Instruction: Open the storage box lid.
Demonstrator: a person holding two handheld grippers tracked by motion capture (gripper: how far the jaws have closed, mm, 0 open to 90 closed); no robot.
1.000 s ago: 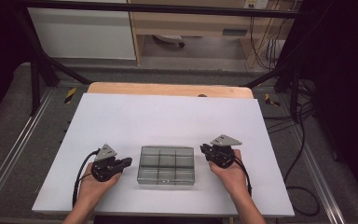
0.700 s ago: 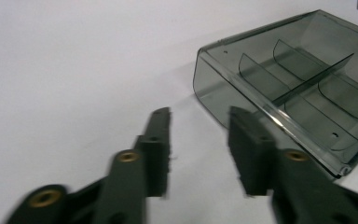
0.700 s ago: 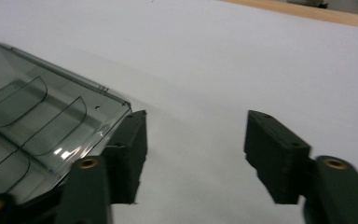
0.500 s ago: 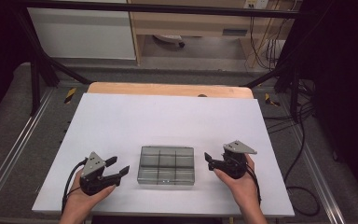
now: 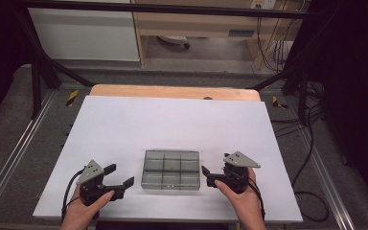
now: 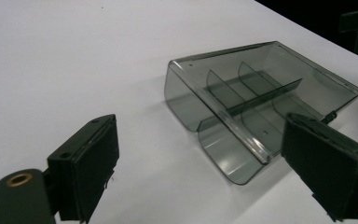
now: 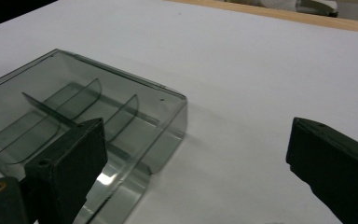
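A smoky clear compartment box [image 5: 171, 170] with inner dividers lies closed on the white table top [image 5: 172, 124], near the front edge. My left gripper [image 5: 120, 175] stands open just left of the box's near corner, not touching it. In the left gripper view the box [image 6: 261, 93] lies ahead and to the right, beyond the wide-apart jaws of the left gripper [image 6: 205, 172]. My right gripper [image 5: 207, 176] is open just right of the box. In the right gripper view the box [image 7: 74, 107] sits ahead on the left, partly behind the left jaw of the right gripper [image 7: 200, 172].
A wooden strip [image 5: 172, 92] runs along the table's far edge. Black frame bars [image 5: 38, 72] stand at the left and right, and cables [image 5: 306, 143] hang off the right side. White surface stretches beyond the box.
Both grippers have drawn back toward the near edge, away from the box's sides. The left one moved further left and its jaws spread wider. The box has not moved.
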